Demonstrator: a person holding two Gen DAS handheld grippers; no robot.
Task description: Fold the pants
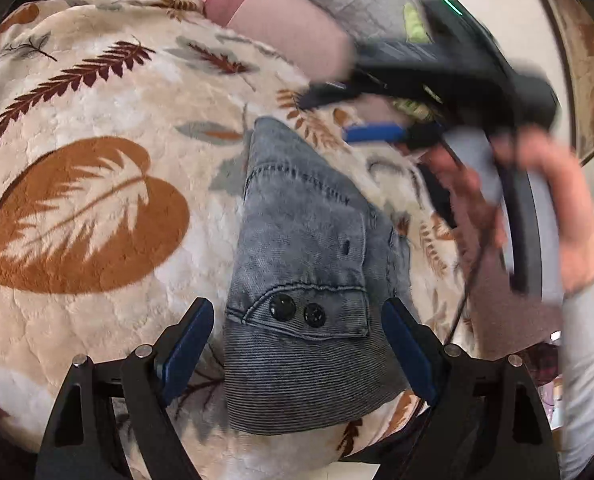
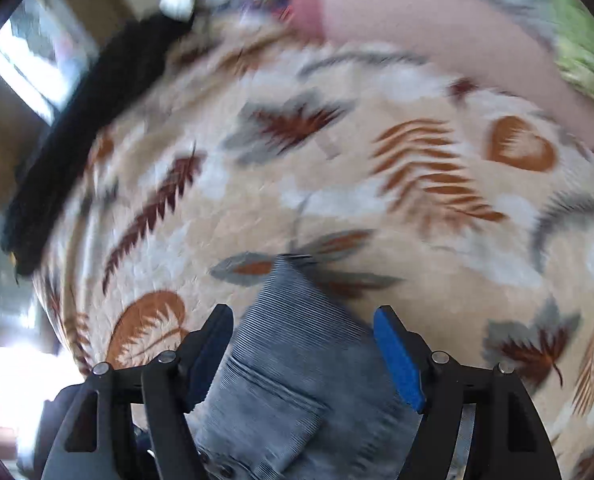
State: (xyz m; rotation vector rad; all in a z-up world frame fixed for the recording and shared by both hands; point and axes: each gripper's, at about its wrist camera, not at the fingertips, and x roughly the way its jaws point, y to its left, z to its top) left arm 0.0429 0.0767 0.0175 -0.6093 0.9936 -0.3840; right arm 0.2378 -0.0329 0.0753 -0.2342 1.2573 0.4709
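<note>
Here, the pants (image 1: 297, 280) lay folded into a compact grey-blue denim bundle on a cream blanket (image 1: 97, 160) printed with rust and grey leaves. The near end of the bundle showed fine ribbed fabric; above it sat a stitched flap bearing two dark buttons (image 1: 297, 310), and beyond that a washed panel crossed by a seam line.

In the left wrist view, the left gripper (image 1: 297, 348) stood released, its blue-padded fingers (image 1: 185, 348) flanking the near end of the bundle without pressing on it. Farther off and to the right, the right gripper (image 1: 361, 120) appeared blurred above the blanket, gripped by a hand (image 1: 553, 216) in a pale sleeve.

In the right wrist view, the right gripper (image 2: 301, 352) was likewise released, with the bundle's ribbed end lying between and below its fingers, not clamped. A pink pillow (image 2: 417, 28) lay at the far edge.
</note>
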